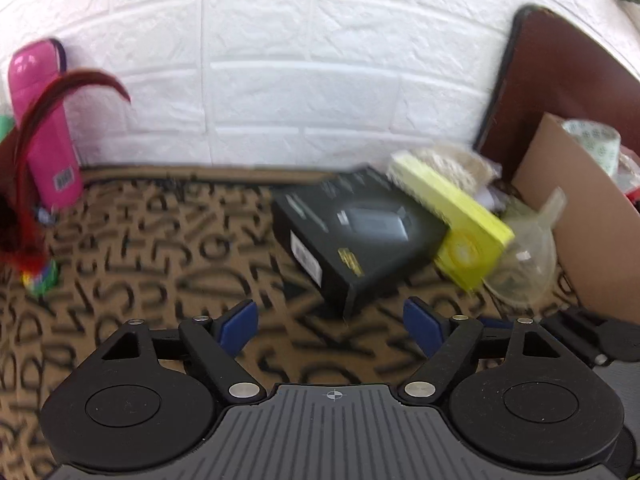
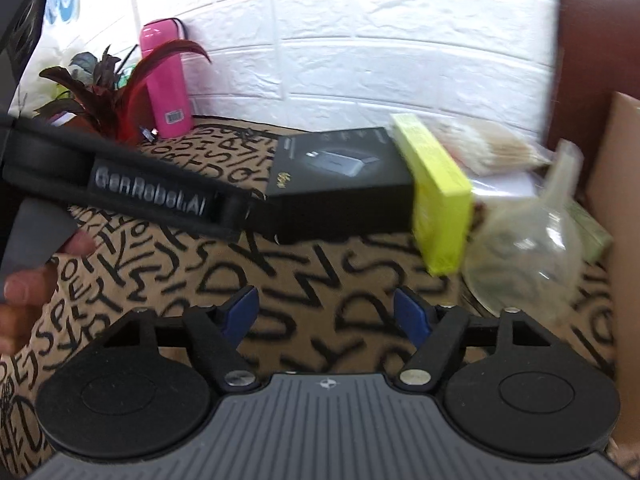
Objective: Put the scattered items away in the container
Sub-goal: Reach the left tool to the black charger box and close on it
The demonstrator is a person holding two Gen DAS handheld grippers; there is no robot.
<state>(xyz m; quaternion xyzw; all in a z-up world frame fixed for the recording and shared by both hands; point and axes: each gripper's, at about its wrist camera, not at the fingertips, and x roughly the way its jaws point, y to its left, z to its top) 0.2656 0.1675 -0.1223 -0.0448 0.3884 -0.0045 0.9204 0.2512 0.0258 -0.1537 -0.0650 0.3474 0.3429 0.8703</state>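
On the letter-printed tablecloth, against the white brick wall, lie one black box, one yellow box leaning on its right side, and one clear funnel just beside the single cardboard container. One pink bottle stands at the far left, near one red feather toy. Two grippers are in view: the left gripper and the right gripper both hover with jaws apart, nothing between them. The black box sits just ahead of both.
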